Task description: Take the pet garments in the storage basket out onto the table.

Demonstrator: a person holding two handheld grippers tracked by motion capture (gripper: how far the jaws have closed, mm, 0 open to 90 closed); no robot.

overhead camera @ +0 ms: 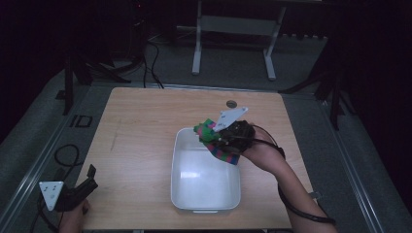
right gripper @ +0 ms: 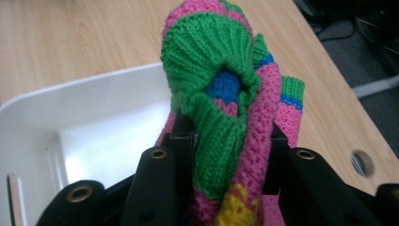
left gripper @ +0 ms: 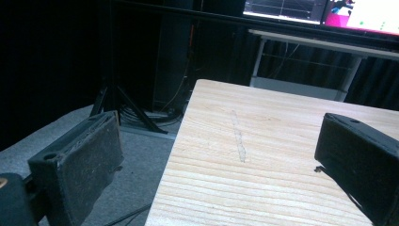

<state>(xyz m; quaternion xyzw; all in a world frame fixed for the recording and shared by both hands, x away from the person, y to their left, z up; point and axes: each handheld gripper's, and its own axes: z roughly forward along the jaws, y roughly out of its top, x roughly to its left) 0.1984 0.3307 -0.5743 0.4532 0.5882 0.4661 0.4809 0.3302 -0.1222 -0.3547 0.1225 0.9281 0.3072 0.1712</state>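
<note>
clamping a bunched green, pink and blue knitted cloth (right gripper: 226,89) between its jaws, the right gripper (overhead camera: 232,133) holds it over the far right corner of the white bin (overhead camera: 180,194), while the left gripper (overhead camera: 73,191) rests wide open and empty at the near left edge of the wooden table (overhead camera: 136,126).

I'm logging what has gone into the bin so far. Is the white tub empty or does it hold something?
Empty: the white tub shows bare floor inside. The knitted cloth is pinched in the right gripper over its far corner.
</note>
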